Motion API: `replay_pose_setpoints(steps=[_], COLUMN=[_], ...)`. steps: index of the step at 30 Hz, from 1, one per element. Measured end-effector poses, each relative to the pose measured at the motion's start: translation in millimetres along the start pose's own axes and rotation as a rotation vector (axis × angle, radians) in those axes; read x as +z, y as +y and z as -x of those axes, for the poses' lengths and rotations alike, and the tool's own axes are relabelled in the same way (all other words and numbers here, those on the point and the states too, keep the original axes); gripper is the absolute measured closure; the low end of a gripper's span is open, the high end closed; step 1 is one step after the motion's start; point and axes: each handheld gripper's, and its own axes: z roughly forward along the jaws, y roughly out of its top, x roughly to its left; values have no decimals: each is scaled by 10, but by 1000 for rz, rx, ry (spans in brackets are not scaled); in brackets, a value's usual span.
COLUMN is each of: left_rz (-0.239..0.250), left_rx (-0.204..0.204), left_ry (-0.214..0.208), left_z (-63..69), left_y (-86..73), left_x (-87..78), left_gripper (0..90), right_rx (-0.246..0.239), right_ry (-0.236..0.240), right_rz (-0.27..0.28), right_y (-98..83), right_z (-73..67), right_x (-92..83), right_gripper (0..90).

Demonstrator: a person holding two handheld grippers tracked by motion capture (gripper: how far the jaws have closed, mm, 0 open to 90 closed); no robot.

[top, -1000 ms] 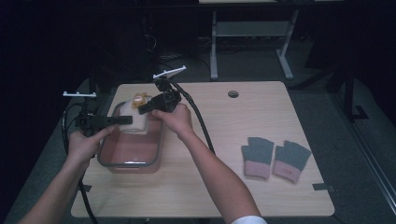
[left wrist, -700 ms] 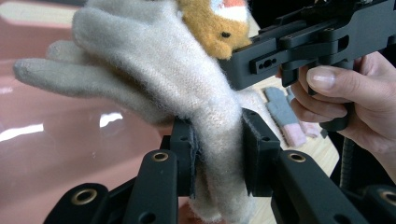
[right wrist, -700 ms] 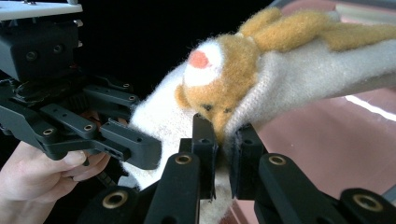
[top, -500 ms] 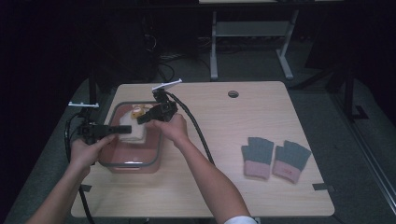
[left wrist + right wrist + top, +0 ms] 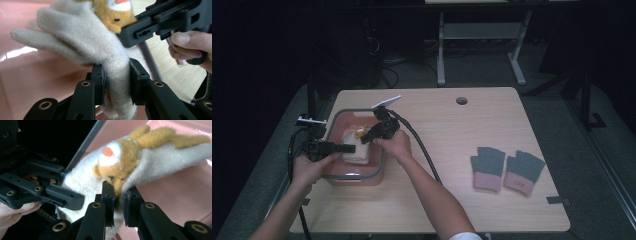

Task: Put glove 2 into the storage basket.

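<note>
Fuzzy cream knit glove (image 5: 82, 42) with plush orange bear face (image 5: 120, 167); glossy pink plastic bin (image 5: 354, 176); matt wood-grain tabletop (image 5: 452, 140).

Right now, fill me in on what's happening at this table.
A person holds a cream glove with a little orange animal face on it, pinched at two spots: the left gripper and the right gripper are both shut on it. The glove hangs inside the pink bin at the table's left side. A grey and pink pair of gloves lies untouched to the right.

Cream knit glove (image 5: 82, 42) with orange bear face — held stretched over pink bin (image 5: 343, 179), grey-rimmed.
</note>
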Motion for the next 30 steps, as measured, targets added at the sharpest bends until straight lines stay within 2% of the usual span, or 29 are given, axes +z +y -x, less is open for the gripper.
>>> replay_pose_setpoints(steps=[6,11,16,20,23,26,29,30], left_rz=[-25,-37,-68,-84,-87,-107,-127,-125], left_rx=[-19,-36,-24,-28,-30,-28,-24,-34], left_ry=[30,57,89,105,113,141,149,146], left_z=[-41,-44,1,-13,-15,-12,-30,-34], left_y=[-51,-73,-57,-57,-66,-69,-82,-85], left_x=[42,90,146,157,163,182,205,206], left_gripper=[695,695,696,695,695,694,688,678], right_rx=[-1,-10,-16,-3,-17,-12,-13,-21], right_ry=[-30,-60,-96,-77,-95,-90,-71,-79], right_rz=[-26,-33,-43,-32,-37,-17,8,8], right_y=[-7,0,-2,-12,-16,-25,-30,-31], right_z=[-4,-25,-34,-17,-24,-29,-35,-40], right_x=[38,-5,-36,-83,-113,-152,-206,-223], right_gripper=[764,732,708,685,679,680,679,679])
